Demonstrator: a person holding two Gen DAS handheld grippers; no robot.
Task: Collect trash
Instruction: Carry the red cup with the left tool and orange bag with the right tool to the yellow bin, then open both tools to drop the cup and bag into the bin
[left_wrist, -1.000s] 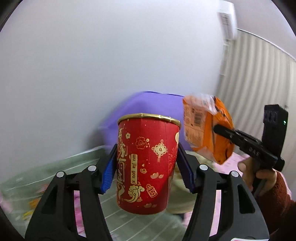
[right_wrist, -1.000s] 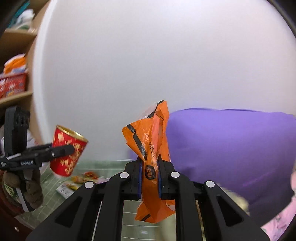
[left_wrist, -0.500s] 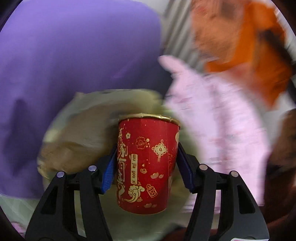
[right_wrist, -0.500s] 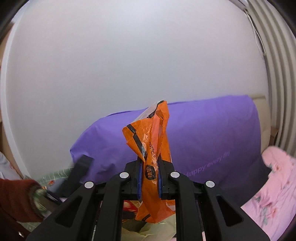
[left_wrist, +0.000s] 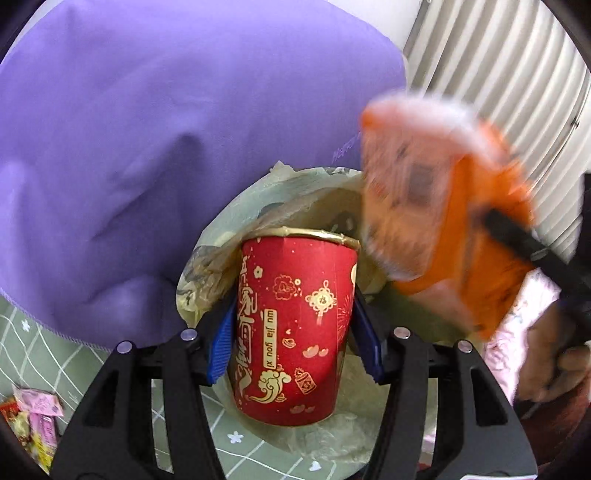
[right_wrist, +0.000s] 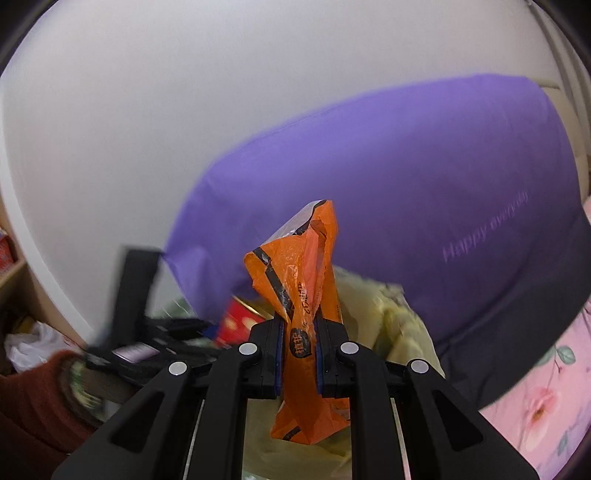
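Observation:
My left gripper (left_wrist: 295, 339) is shut on a red paper cup (left_wrist: 295, 328) with gold print, held upright over the mouth of a bin lined with a pale yellow bag (left_wrist: 317, 195). My right gripper (right_wrist: 299, 354) is shut on a crumpled orange snack wrapper (right_wrist: 303, 291). In the left wrist view that wrapper (left_wrist: 443, 229) hangs blurred at the right, above the bin's far rim. The right wrist view shows the yellow liner (right_wrist: 399, 325) just below and beyond the wrapper, and a bit of the red cup (right_wrist: 236, 325) with the left gripper at the left.
A purple cushion (left_wrist: 166, 140) stands right behind the bin. Pink flowered fabric (right_wrist: 546, 398) lies to the right. Green grid-patterned cloth (left_wrist: 44, 354) covers the surface, with small snack packets (left_wrist: 33, 421) at the lower left. A red sleeve (right_wrist: 33, 413) shows at the left.
Both grippers have come down and tilted toward the bin. The cup now sits over the bin's mouth and the wrapper has dropped closer to the liner. Both grips hold.

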